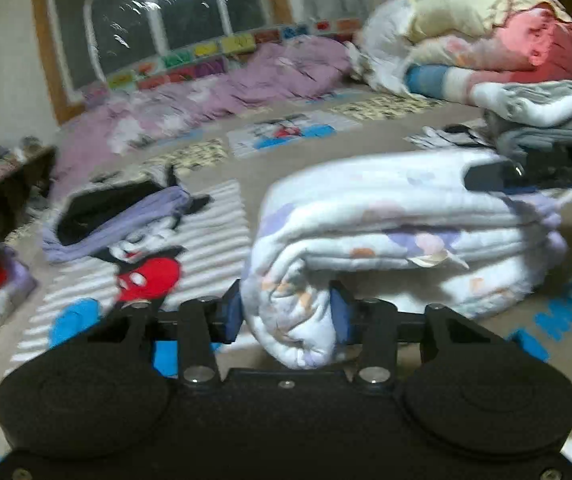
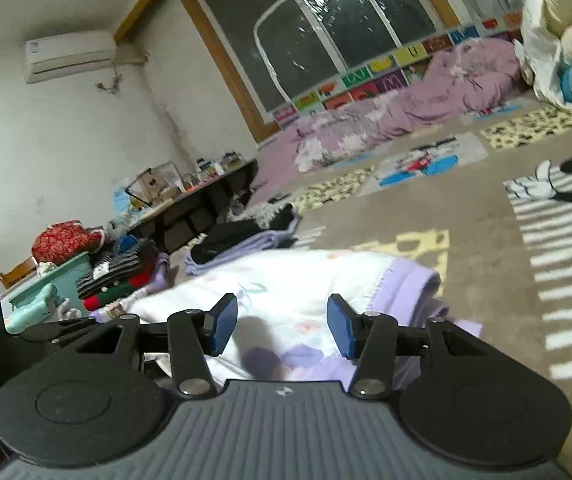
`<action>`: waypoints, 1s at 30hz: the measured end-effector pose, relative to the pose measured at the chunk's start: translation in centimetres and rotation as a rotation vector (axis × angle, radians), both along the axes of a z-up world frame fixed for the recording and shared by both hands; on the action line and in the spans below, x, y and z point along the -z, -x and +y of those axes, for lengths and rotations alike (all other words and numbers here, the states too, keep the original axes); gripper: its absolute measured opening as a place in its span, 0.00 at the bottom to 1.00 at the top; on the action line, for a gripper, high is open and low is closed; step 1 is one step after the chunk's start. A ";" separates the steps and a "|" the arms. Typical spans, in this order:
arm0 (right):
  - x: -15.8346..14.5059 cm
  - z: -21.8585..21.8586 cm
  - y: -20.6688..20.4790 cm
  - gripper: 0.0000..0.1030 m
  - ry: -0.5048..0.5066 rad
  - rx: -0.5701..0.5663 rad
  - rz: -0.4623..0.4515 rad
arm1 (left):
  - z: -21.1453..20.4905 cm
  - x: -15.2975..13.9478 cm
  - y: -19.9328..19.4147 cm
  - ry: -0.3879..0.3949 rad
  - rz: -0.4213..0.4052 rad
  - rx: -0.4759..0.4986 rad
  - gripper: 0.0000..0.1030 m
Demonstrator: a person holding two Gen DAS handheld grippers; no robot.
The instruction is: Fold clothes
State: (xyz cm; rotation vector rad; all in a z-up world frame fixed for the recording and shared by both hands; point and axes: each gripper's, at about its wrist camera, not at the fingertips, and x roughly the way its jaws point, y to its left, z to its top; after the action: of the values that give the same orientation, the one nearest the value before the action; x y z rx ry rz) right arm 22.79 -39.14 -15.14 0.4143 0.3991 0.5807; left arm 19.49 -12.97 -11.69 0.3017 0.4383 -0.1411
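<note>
A white folded cloth with lilac and orange prints (image 1: pixel 397 236) lies in thick layers on the bed. My left gripper (image 1: pixel 286 312) is shut on the rolled near end of this cloth, which bulges between the blue pads. My right gripper shows in the left wrist view (image 1: pixel 533 168) as a dark shape at the cloth's far right top. In the right wrist view my right gripper (image 2: pixel 282 326) is open and empty, just above the same cloth (image 2: pixel 286 292), whose lilac edge (image 2: pixel 405 292) curls to the right.
A black and lilac garment pile (image 1: pixel 126 220) lies left on the cartoon-print bedsheet (image 1: pixel 206 240). Grey and white folded clothes (image 1: pixel 545 116) and piled quilts (image 1: pixel 485 36) stand at the right. A purple quilt (image 2: pixel 405 112) lies under the window. Striped clothes (image 2: pixel 122 272) and a low table (image 2: pixel 190 200) stand left.
</note>
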 end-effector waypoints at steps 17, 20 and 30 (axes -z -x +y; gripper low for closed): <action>0.5 1.0 0.3 0.31 0.124 -0.016 0.041 | 0.2 2.5 2.3 -0.333 -0.029 0.118 0.40; 0.2 1.0 0.6 0.31 0.143 -0.011 0.031 | 2.1 -0.4 3.8 -0.232 -0.022 0.162 0.41; -0.4 1.7 1.4 0.32 0.212 0.001 0.012 | 2.6 -2.9 -2.0 0.163 -0.030 0.102 0.31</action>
State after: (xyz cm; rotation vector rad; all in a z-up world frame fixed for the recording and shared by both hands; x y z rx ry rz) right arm 21.43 -37.47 -14.75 0.2150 0.4675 0.5294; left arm 21.52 -10.33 -8.82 0.1657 0.3791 -0.2699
